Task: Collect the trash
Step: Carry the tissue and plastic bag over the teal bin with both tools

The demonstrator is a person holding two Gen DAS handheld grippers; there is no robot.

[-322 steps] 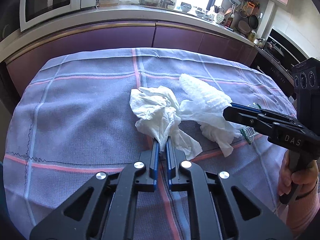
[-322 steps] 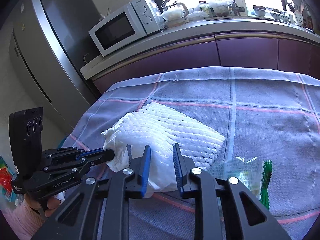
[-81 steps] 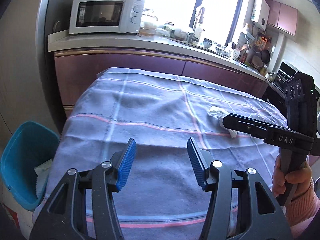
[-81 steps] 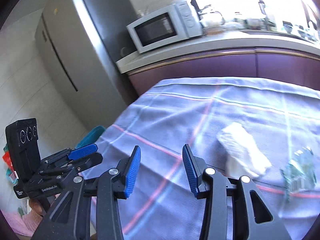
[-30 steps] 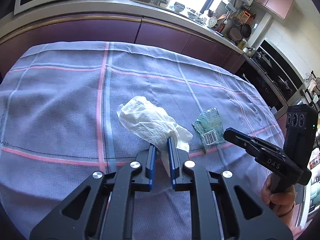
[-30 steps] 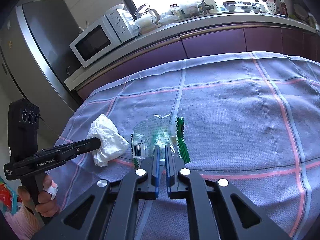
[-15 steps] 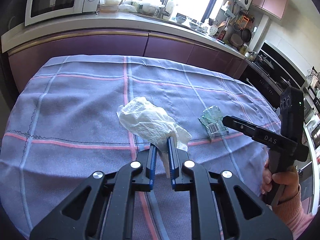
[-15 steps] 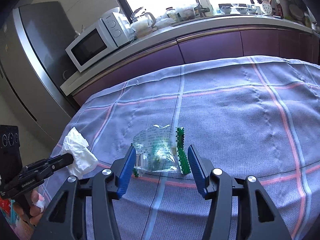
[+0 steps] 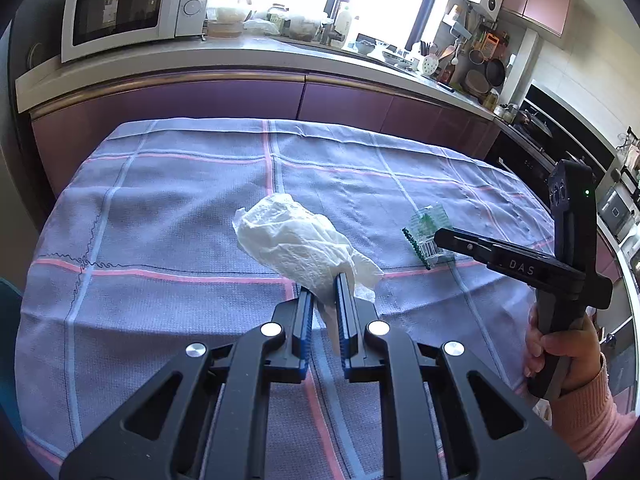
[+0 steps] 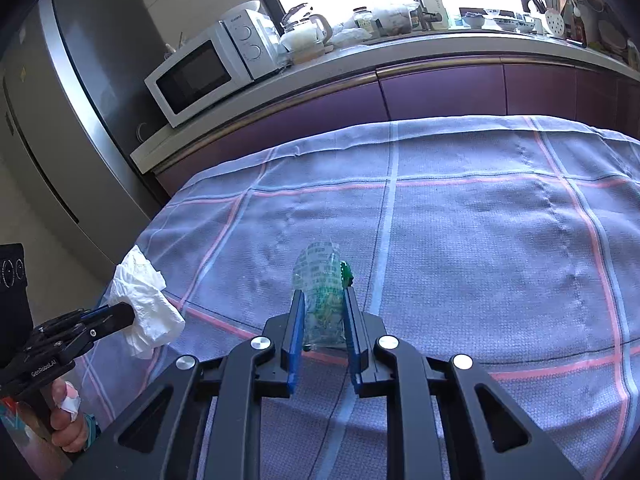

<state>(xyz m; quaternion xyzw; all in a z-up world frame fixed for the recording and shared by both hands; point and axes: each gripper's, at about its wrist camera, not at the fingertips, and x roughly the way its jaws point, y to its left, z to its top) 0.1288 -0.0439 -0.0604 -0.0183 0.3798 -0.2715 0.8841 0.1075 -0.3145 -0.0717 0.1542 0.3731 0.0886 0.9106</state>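
Note:
My left gripper is shut on a crumpled white paper towel and holds it above the checked tablecloth. The towel also shows in the right wrist view, at the left edge of the table. My right gripper is shut on a clear plastic wrapper with green print, which is squeezed upright between the blue pads. In the left wrist view the right gripper reaches the wrapper at the right of the table.
Purple cabinets and a counter with a white microwave run behind the table. A grey fridge stands at the left. An oven is at the right. A blue edge shows at the table's left side.
My right gripper has closed on the plastic wrapper, which now stands squeezed between its pads. My left gripper has lifted the paper towel and moved it back and leftward.

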